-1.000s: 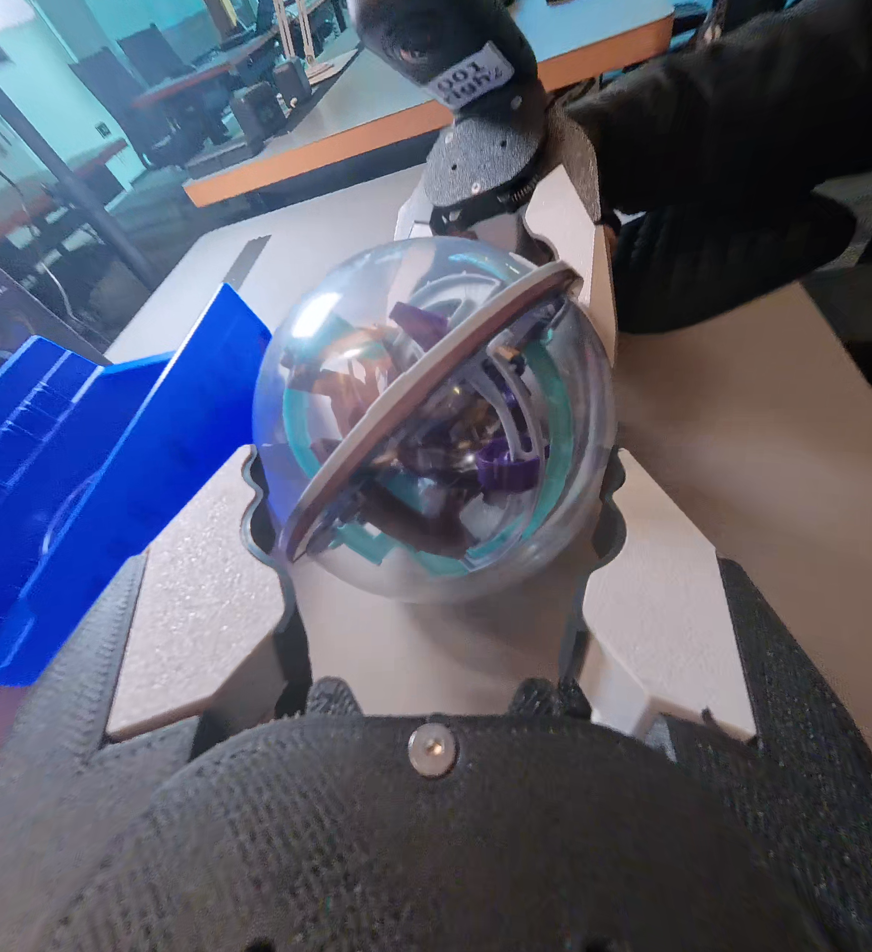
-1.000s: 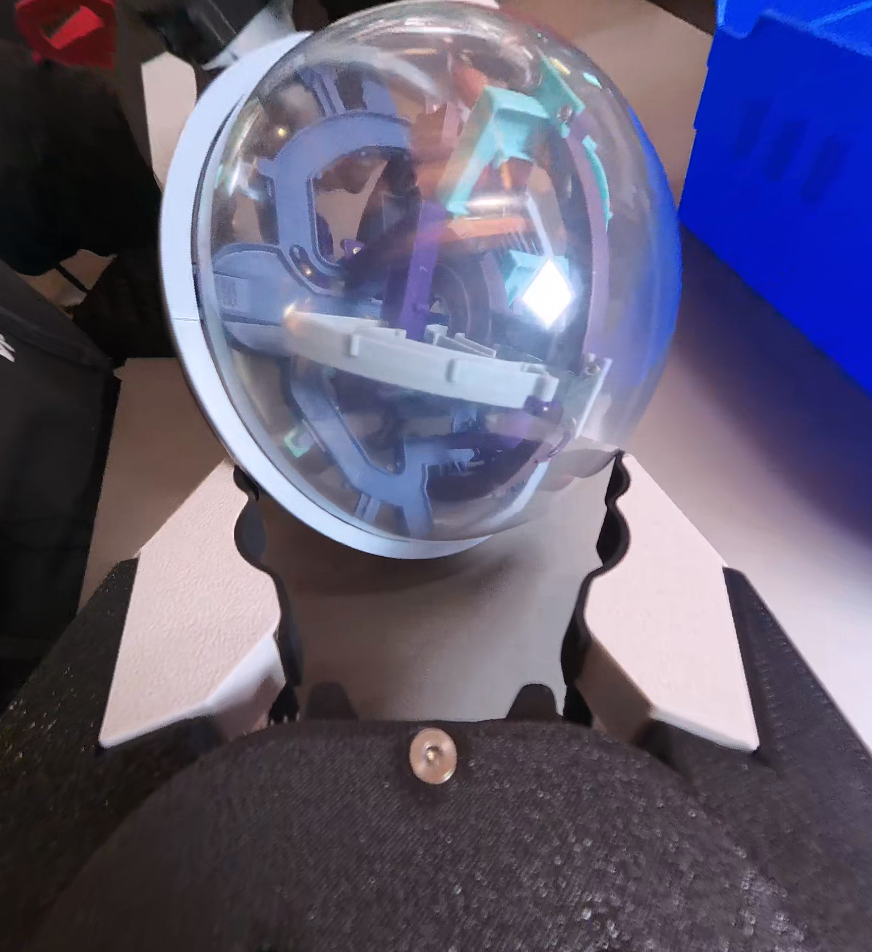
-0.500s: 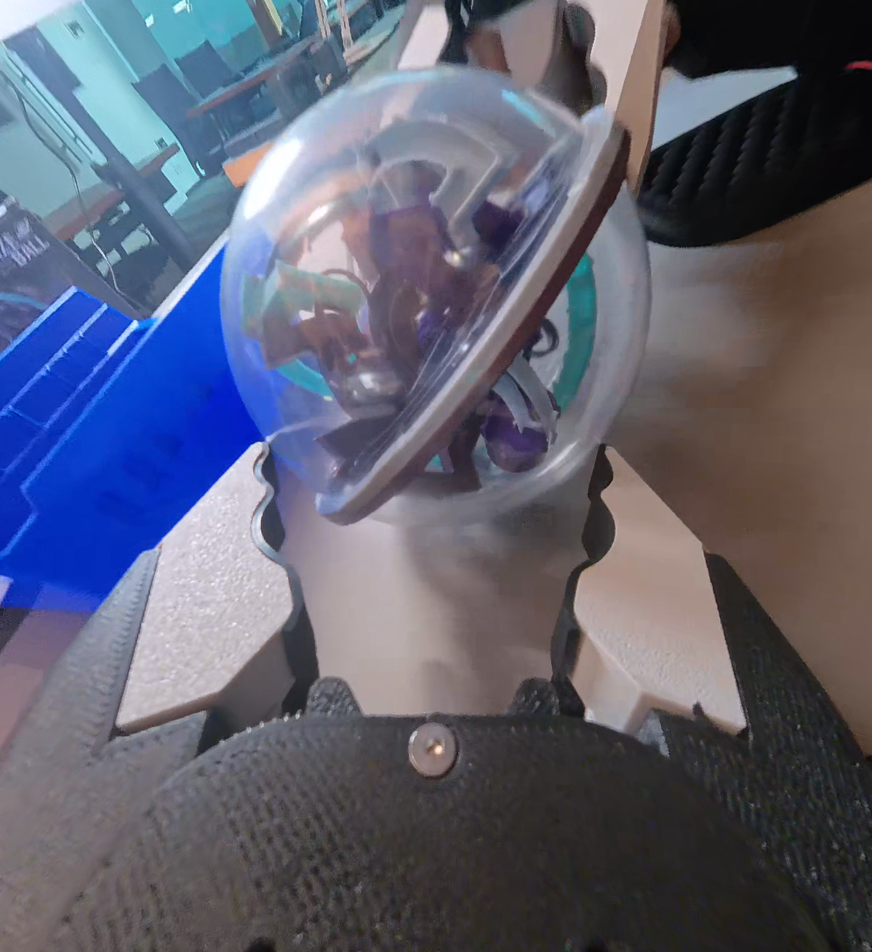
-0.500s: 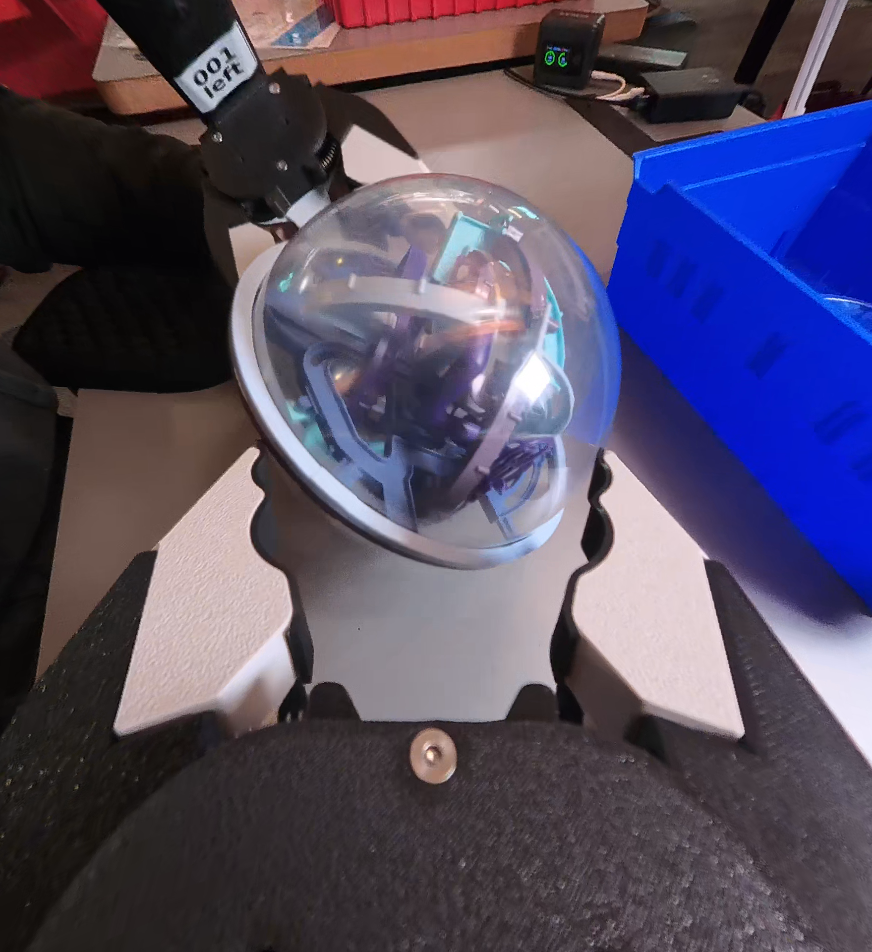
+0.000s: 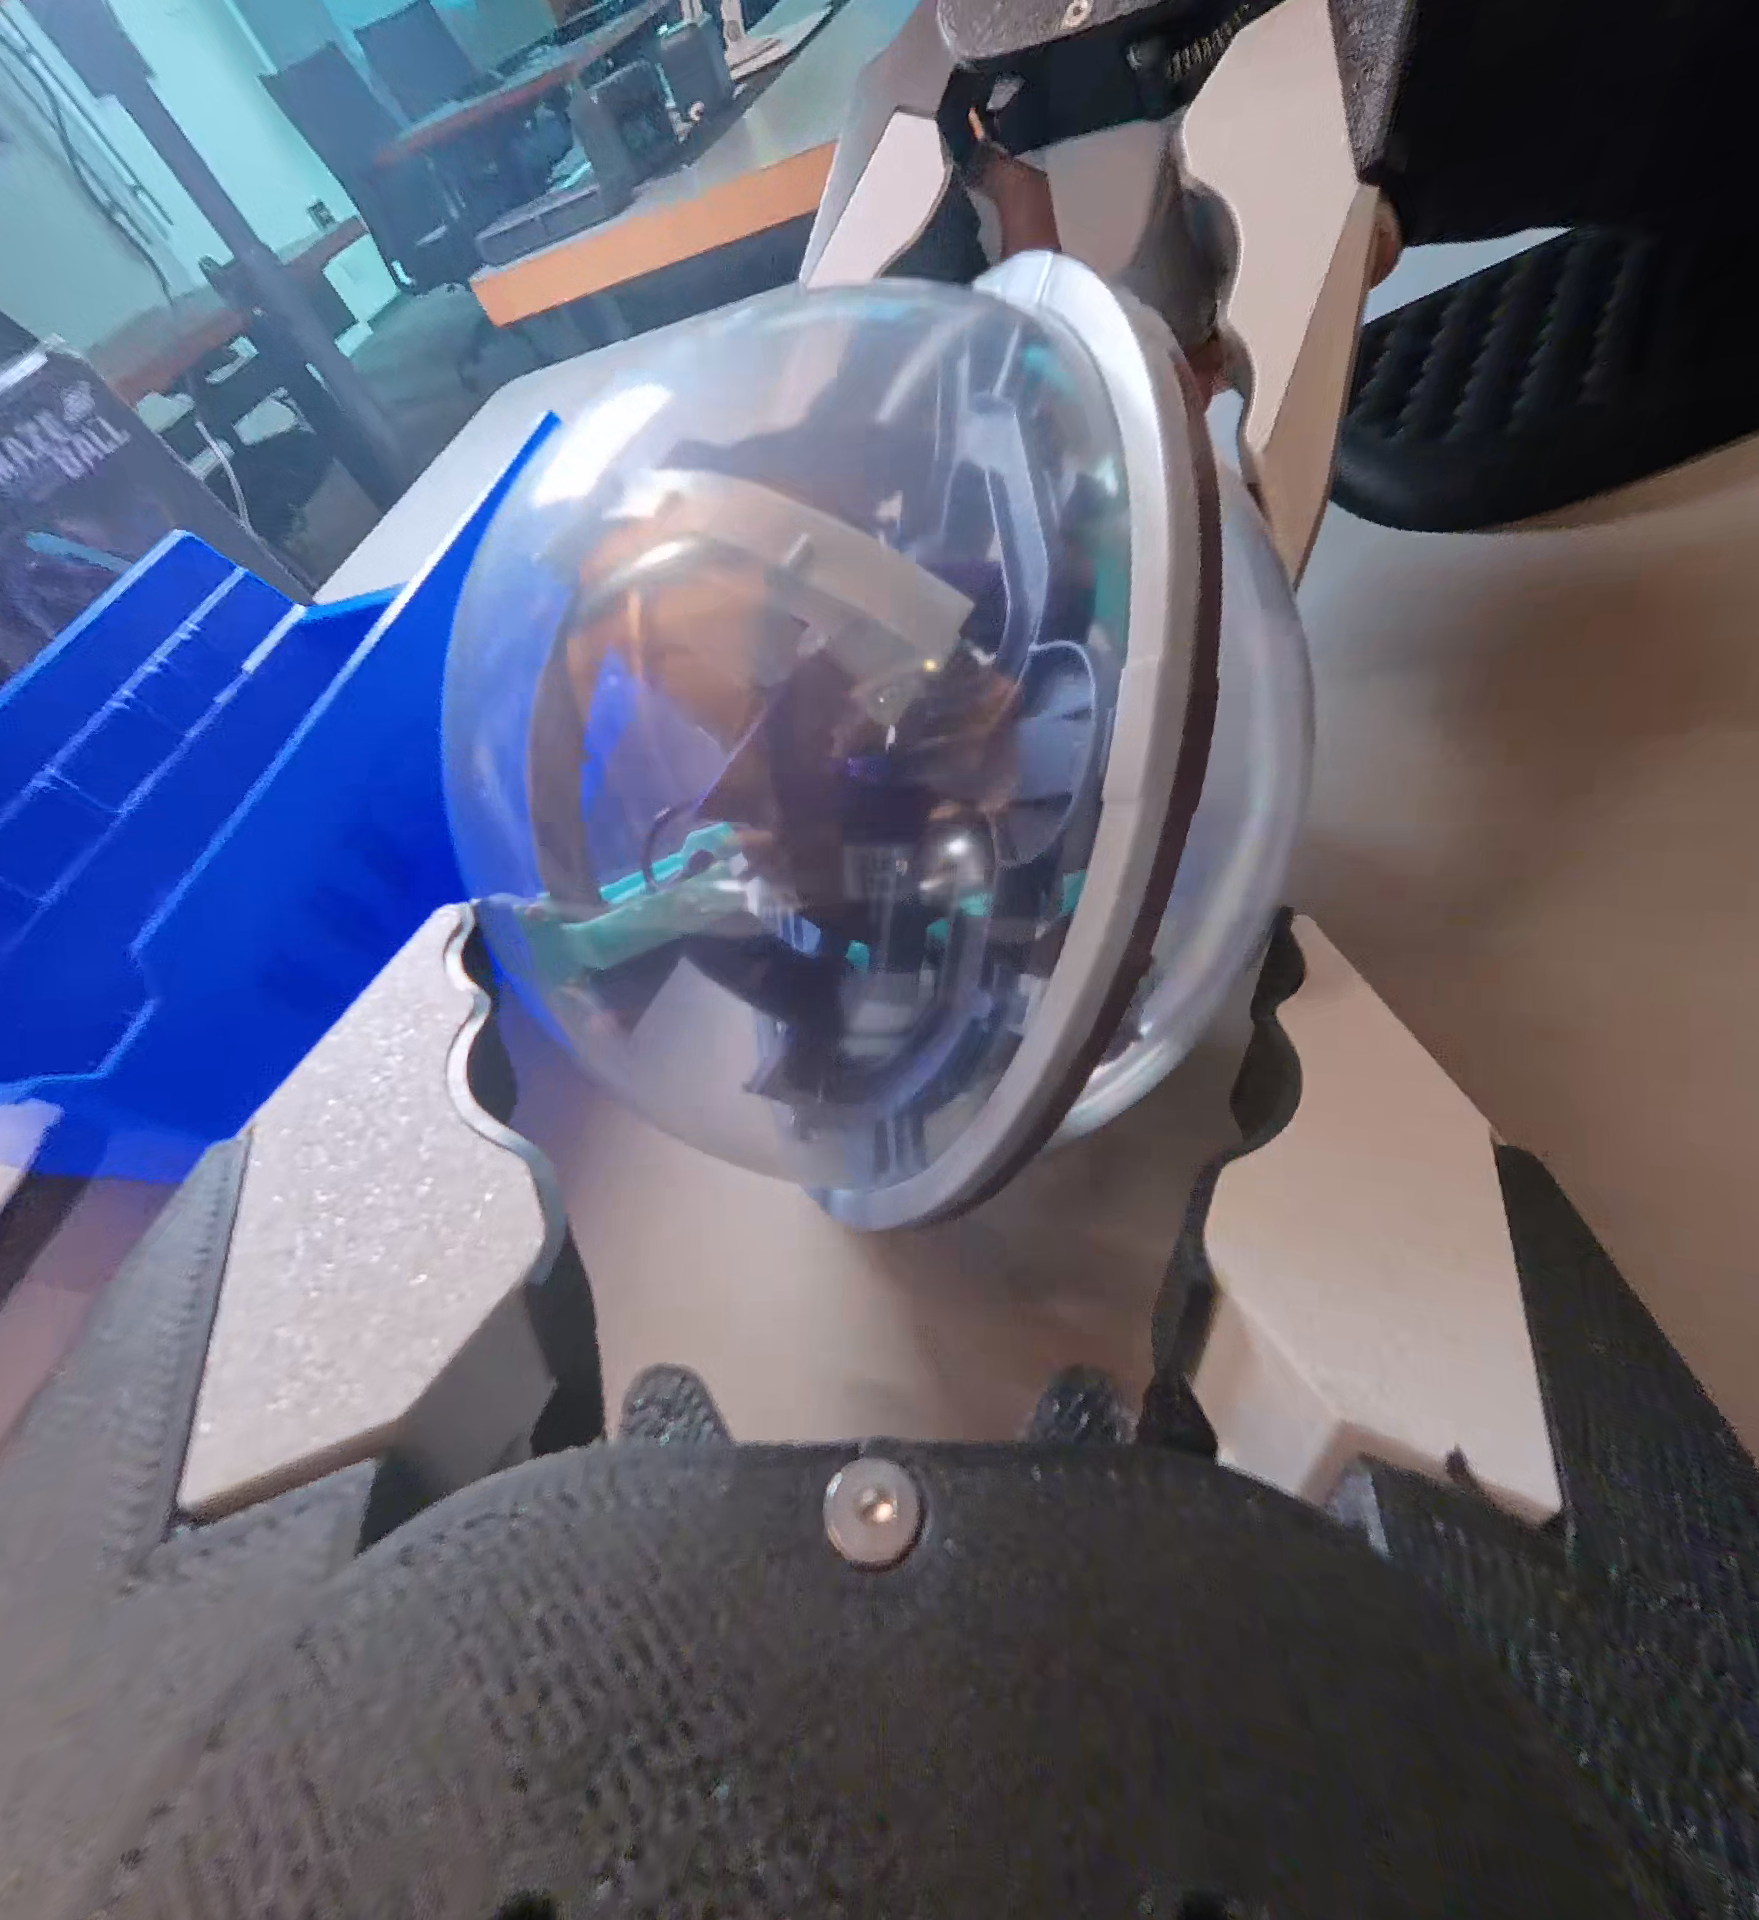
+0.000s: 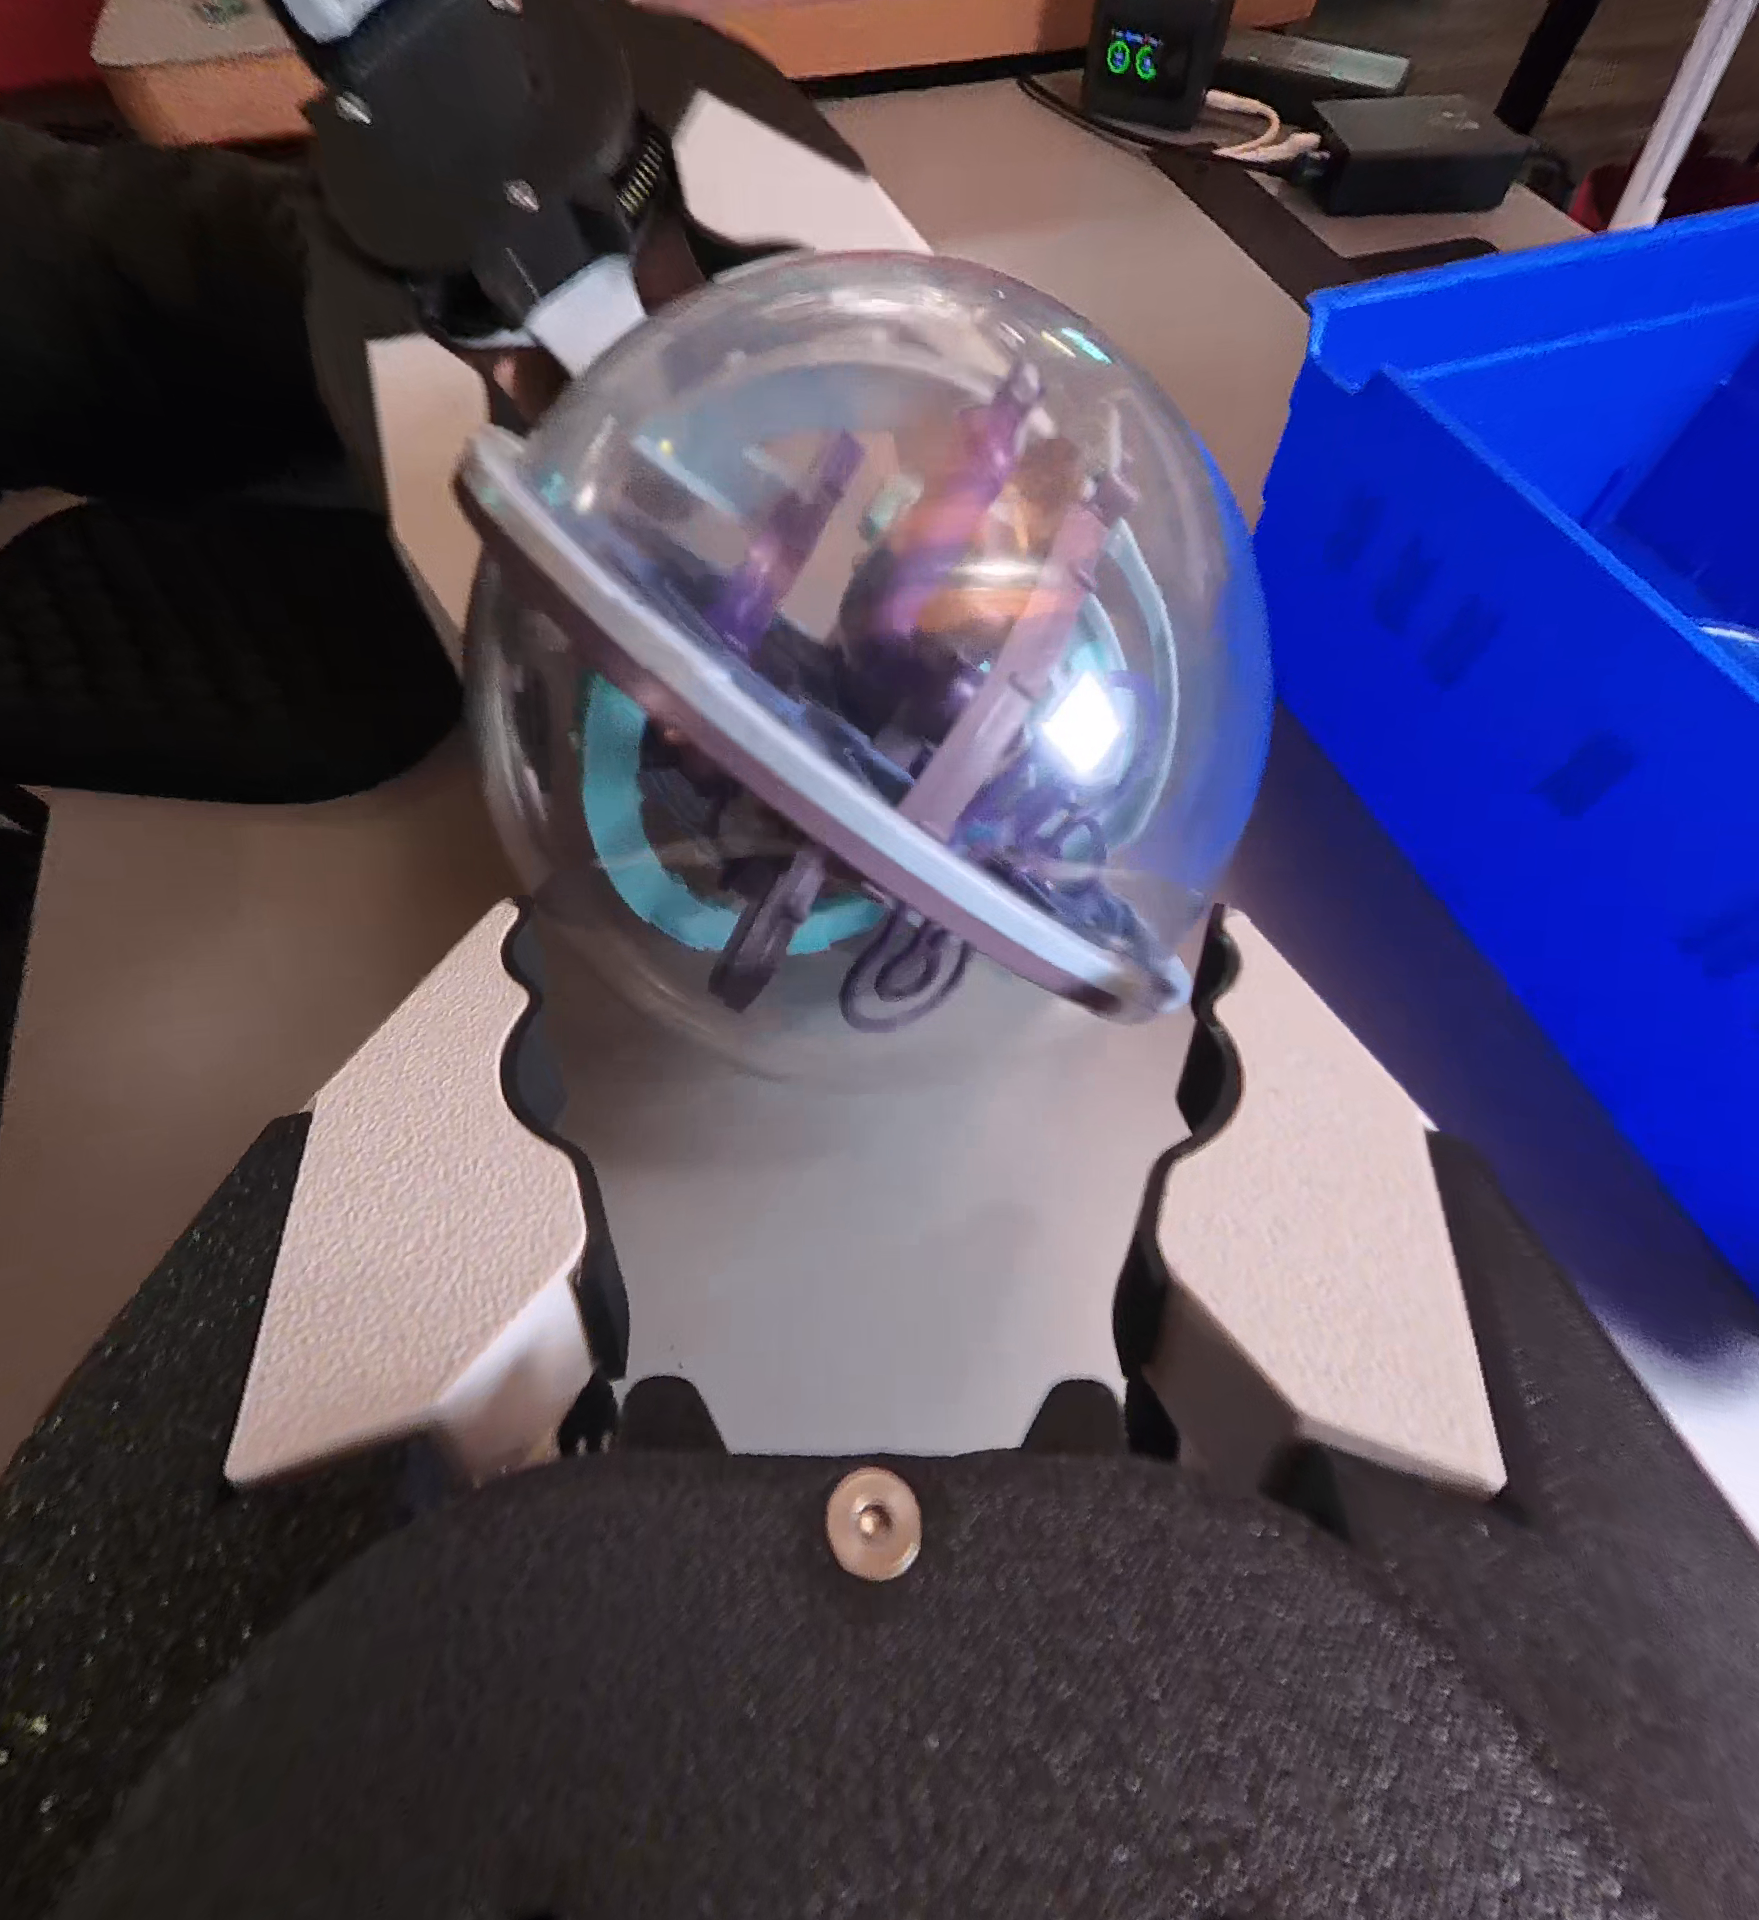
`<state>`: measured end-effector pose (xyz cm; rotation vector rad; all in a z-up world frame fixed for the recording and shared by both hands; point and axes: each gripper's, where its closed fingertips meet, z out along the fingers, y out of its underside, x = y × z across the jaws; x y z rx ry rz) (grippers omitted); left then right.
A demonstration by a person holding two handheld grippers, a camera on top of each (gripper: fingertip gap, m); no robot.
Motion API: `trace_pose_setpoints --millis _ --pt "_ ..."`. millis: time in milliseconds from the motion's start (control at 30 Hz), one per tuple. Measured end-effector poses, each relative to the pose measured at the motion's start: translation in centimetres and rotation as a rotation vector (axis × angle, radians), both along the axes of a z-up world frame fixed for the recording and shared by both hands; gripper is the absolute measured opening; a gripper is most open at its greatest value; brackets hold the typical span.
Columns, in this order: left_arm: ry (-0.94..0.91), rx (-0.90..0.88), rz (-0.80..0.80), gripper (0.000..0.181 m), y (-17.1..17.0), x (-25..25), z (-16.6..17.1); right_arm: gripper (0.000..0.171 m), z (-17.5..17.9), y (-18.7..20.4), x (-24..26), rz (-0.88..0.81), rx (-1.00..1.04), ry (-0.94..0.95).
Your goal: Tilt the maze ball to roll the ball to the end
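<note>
Over the table [image 6: 231, 935] — maze ball [image 6: 854, 675] clamped between both hand-held grippers (tilted).

Maze ball [image 5: 854, 748] between tools, beside bin [image 5: 179, 810]

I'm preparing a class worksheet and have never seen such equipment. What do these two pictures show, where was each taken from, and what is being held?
A person holds two hand-operated grippers, each with a camera looking along its two pale fingers. One picture comes from the left gripper, the other from the right gripper. Together, from opposite sides, they clamp a clear plastic maze ball with coloured tracks inside, above a beige table. A small silver ball shows inside. A blue plastic bin stands beside it on the table.
</note>
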<state>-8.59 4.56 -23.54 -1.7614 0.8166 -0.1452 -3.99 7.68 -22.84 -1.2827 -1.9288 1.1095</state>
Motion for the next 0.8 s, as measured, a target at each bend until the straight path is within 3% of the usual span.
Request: trace_pose_setpoints --millis 167,367,567,667,733,800 --pt "-0.131 -0.069 -0.004 0.136 -0.2 -1.0 -1.3 0.127 0.8 -0.2 -0.2 0.000 -0.052 0.061" --pt "-0.188 -0.160 -0.033 0.125 -0.1 -0.1 -2.9 0.139 -2.0 0.4 -0.2 -0.013 -0.016 0.049" --pt "-0.399 -0.390 -0.046 0.127 -0.1 2.3 -3.7 0.140 0.8 0.8 0.0 -0.014 -0.094 0.064" --pt "-0.414 -0.478 -0.073 0.126 -0.5 3.4 -4.5 0.140 1.4 0.5 0.4 -0.006 -0.072 0.004" --pt "-0.419 -0.502 -0.062 0.135 -0.5 3.8 -4.7 0.140 1.6 0.3 0.5 -0.014 -0.075 -0.046" --pt "-0.342 -0.394 0.011 0.152 0.5 2.7 -4.3 0.138 2.0 0.3 0.2 -0.036 -0.108 -0.081"
